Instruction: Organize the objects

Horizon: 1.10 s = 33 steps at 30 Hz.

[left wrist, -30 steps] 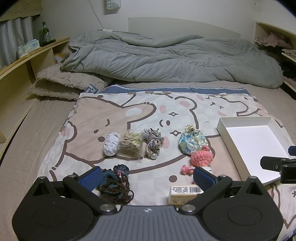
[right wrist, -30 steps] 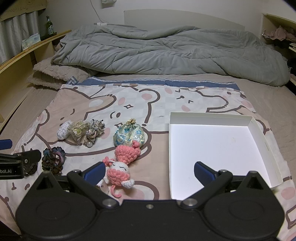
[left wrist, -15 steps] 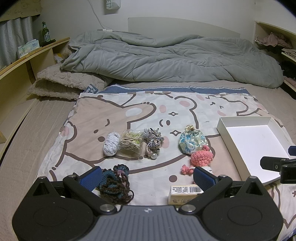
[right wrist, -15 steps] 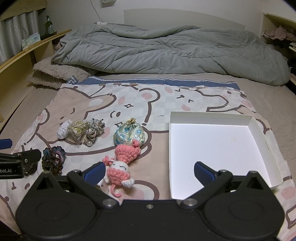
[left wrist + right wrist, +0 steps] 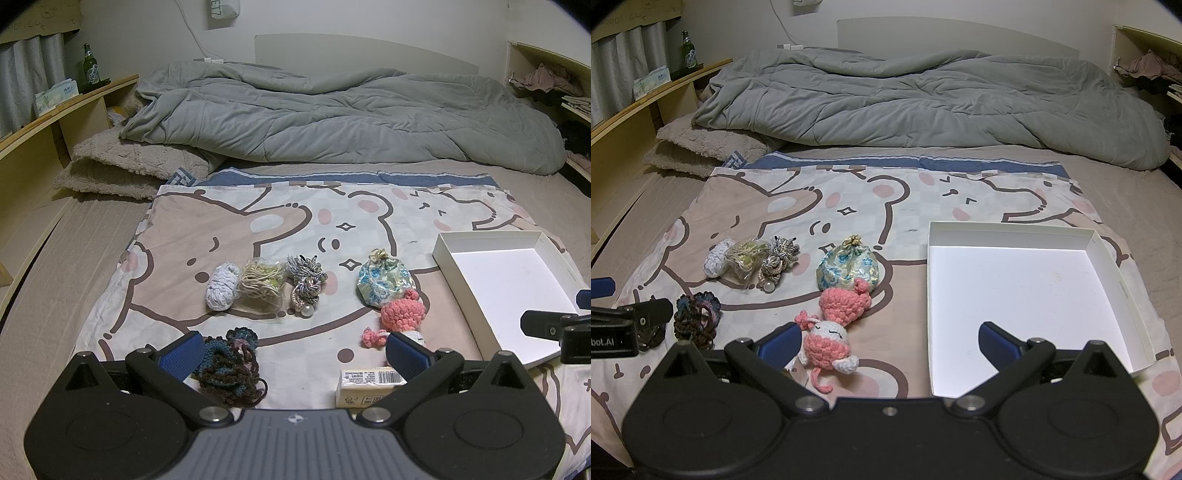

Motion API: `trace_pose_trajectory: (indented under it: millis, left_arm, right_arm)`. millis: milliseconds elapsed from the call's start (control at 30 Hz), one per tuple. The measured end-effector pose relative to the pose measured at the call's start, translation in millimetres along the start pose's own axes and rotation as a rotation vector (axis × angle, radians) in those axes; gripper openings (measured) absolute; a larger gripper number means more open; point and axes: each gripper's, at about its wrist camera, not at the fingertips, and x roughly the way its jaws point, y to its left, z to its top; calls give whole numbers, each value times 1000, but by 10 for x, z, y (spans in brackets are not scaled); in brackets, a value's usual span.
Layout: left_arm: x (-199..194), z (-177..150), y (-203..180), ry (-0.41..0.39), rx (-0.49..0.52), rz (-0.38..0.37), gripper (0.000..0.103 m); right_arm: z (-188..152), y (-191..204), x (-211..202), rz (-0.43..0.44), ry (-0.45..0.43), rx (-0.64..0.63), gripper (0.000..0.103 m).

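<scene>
Small items lie on a bear-print cloth [image 5: 280,229] on the bed: a white yarn bundle [image 5: 221,286], a bagged cream cord [image 5: 260,282], a grey-blue tassel cord [image 5: 306,282], a floral pouch [image 5: 384,284], a pink crochet doll [image 5: 833,321], dark hair ties [image 5: 231,363] and a cream packet [image 5: 369,384]. An empty white box [image 5: 1027,288] lies at the right. My left gripper [image 5: 293,354] is open and empty above the hair ties and packet. My right gripper [image 5: 888,341] is open and empty, spanning the doll and the box's near left corner.
A rumpled grey duvet [image 5: 332,118] covers the far half of the bed, with a beige pillow [image 5: 125,170] at its left. A wooden shelf [image 5: 55,110] with a green bottle runs along the left. Cluttered shelves [image 5: 546,85] stand at the right.
</scene>
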Motion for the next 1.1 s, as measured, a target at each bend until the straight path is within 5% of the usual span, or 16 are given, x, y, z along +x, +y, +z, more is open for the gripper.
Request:
trace_pose_trajectory:
  millis: [500, 1100]
  left_arm:
    - [0, 11, 6, -15, 2, 0, 103]
    - [118, 19, 718, -11, -82, 140, 103]
  right_arm:
    - [28, 22, 53, 11, 19, 16, 103]
    - [238, 438, 487, 35, 90, 12, 103]
